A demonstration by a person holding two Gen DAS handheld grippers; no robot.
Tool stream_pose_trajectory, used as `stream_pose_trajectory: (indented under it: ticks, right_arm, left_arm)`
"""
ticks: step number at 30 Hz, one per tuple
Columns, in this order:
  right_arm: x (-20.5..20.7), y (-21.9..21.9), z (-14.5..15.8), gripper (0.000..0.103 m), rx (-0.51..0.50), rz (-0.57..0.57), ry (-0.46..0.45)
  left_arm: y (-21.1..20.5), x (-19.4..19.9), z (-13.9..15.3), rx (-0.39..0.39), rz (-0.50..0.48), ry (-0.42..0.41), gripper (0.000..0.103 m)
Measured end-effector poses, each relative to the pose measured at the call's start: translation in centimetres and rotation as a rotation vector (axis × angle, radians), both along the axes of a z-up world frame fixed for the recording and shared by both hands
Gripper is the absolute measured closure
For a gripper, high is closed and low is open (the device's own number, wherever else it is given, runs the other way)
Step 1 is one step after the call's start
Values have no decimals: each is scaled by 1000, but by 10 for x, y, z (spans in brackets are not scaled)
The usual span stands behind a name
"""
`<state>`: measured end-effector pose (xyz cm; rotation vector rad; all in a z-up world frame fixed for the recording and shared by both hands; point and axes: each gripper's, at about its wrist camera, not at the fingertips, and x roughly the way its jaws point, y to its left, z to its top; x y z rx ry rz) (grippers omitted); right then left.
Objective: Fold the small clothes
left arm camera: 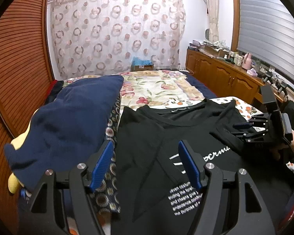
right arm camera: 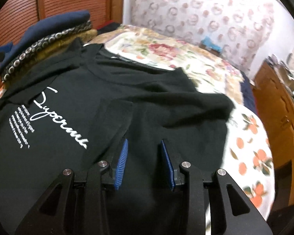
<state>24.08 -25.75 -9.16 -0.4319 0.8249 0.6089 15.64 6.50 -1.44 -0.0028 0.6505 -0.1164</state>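
Right wrist: blurred black T-shirt (right arm camera: 156, 101) hem, perhaps folded.

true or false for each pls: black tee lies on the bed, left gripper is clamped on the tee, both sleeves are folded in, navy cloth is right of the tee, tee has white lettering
1. The black cotton T-shirt lies on the floral bedspread. True.
2. The left gripper is clamped on the T-shirt. False: its jaws stand wide open above the cloth, holding nothing.
3. Both sleeves are folded in over the chest. True: one sleeve flap covers the start of the print in the left wrist view, the other lies ahead of the right gripper.
4. The navy blue folded cloth lies to the right of the T-shirt. False: it sits on the left, on a pile beside the wooden slatted door.
5. The T-shirt bears white lettering. True.
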Motion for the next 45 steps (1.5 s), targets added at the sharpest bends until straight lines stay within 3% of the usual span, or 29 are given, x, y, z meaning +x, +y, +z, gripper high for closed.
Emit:
stream_pose_trajectory:
  ticks: [5, 8, 10, 15, 19, 21, 26, 30, 39, 41, 43, 45]
  right_arm:
    - [5, 19, 0, 70, 81, 113, 75]
    - [4, 21, 4, 72, 179, 177, 149]
    - [0, 20, 7, 71, 186, 186, 135]
    - [1, -2, 17, 71, 154, 121, 51]
    - [15, -29, 19, 71, 112, 23, -18]
    - [22, -39, 17, 71, 91, -18, -40]
    - [32, -54, 9, 71, 65, -72, -49]
    - [33, -54, 1, 69, 42, -83, -46]
    - [36, -54, 1, 66, 52, -88, -36]
    - [35, -54, 1, 66, 55, -89, -34]
    - [35, -55, 1, 66, 52, -90, -38]
    - [36, -56, 0, 66, 49, -89, -42]
  left_arm:
    - [-2, 23, 1, 16, -7, 28, 34]
    - [-6, 34, 2, 40, -7, 39, 34]
    - [-9, 41, 4, 54, -14, 48, 34]
    - [-24, 60, 0, 119, -68, 87, 35]
    - [-37, 79, -12, 170, -111, 153, 57]
    - [-45, 91, -21, 196, -123, 194, 59]
    - [-53, 121, -45, 264, -100, 288, 60]
    - [-49, 139, -62, 268, -70, 351, 59]
    - [-50, 149, -72, 252, -65, 378, 60]
    - [-49, 149, -72, 233, -89, 378, 67]
    - [-49, 149, -71, 218, -103, 382, 94]
    - [-49, 147, -65, 238, -105, 357, 98]
